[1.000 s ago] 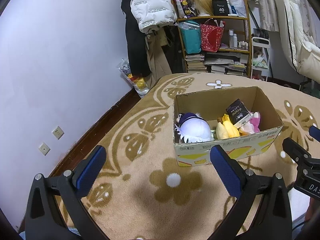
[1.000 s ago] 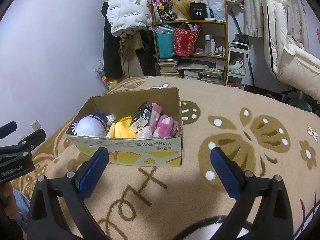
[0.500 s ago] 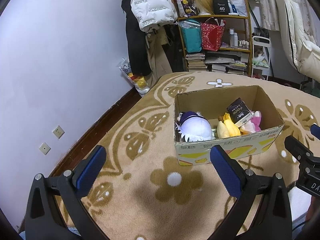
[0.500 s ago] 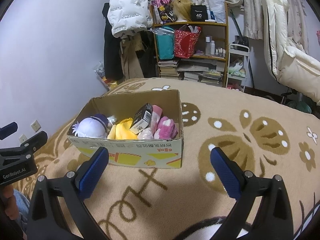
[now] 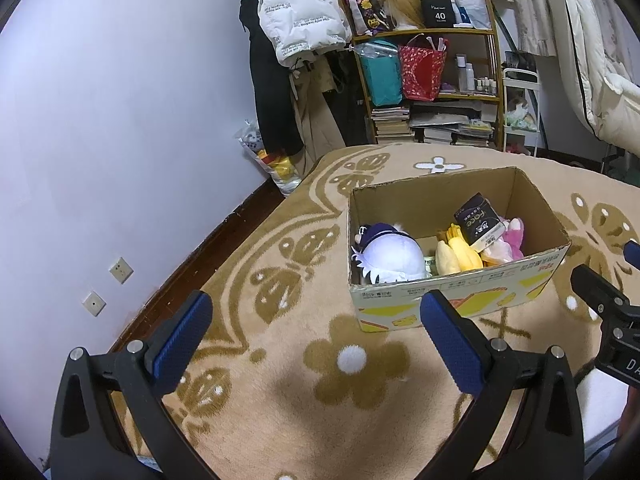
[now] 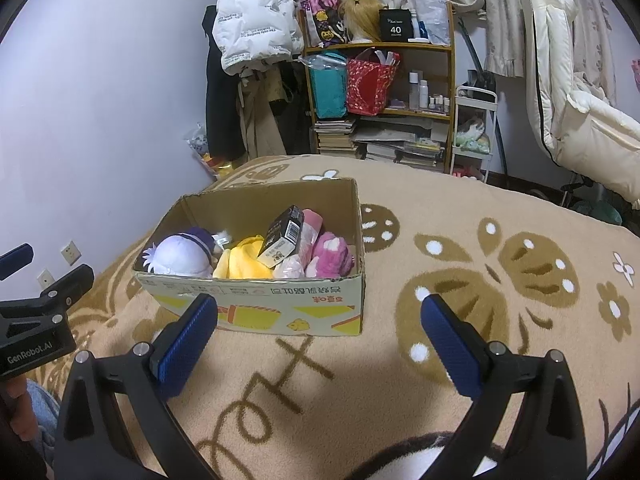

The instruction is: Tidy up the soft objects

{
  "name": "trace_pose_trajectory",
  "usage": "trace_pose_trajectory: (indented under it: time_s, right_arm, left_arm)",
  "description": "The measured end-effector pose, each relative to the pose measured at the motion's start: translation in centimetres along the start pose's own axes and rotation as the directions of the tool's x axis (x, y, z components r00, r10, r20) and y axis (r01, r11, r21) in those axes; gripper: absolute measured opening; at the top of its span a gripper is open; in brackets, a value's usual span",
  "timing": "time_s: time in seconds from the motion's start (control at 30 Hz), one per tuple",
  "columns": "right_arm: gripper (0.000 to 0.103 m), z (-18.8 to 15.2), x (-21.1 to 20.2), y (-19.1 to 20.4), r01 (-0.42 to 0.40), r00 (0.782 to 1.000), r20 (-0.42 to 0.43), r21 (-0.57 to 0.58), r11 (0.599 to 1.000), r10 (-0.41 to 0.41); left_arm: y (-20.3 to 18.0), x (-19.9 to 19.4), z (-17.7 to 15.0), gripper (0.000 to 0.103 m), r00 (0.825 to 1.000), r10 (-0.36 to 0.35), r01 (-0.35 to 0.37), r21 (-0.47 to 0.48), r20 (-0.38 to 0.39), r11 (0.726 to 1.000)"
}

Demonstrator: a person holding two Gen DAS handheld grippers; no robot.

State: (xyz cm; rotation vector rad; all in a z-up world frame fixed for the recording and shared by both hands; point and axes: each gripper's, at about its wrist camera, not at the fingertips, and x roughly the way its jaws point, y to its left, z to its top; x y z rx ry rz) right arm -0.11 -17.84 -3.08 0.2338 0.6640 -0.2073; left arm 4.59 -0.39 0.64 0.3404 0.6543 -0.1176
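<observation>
An open cardboard box (image 5: 460,300) (image 6: 256,312) sits on a tan flower-patterned blanket. Inside lie a white and purple plush (image 5: 390,260) (image 6: 180,256), a yellow plush (image 5: 458,254) (image 6: 240,264), a pink plush (image 5: 512,236) (image 6: 332,254) and a black packet (image 5: 478,222) (image 6: 282,236) leaning on top. My left gripper (image 5: 316,336) hovers open in front of the box's left corner, holding nothing. My right gripper (image 6: 320,340) stands open before the box's front wall, empty too.
A lilac wall (image 5: 100,120) with sockets runs along the left. Behind the bed stand a cluttered shelf (image 6: 380,92) with bags and books, hanging coats (image 6: 248,40) and a white puffer jacket. The blanket (image 6: 500,260) spreads wide to the right of the box.
Both grippers have drifted slightly; the box sits a little lower in the left wrist view. Nothing was grasped or released.
</observation>
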Motion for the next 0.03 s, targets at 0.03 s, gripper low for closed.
trace_pose_trajectory:
  time_s: [0.03]
  right_arm:
    - [0.103,-0.09,-0.01,0.11,0.0,1.0,-0.001,-0.001,1.0,0.0]
  left_arm:
    - [-0.04,0.09,0.11,0.103,1.0,-0.001,0.001,-0.001,-0.002,1.0]
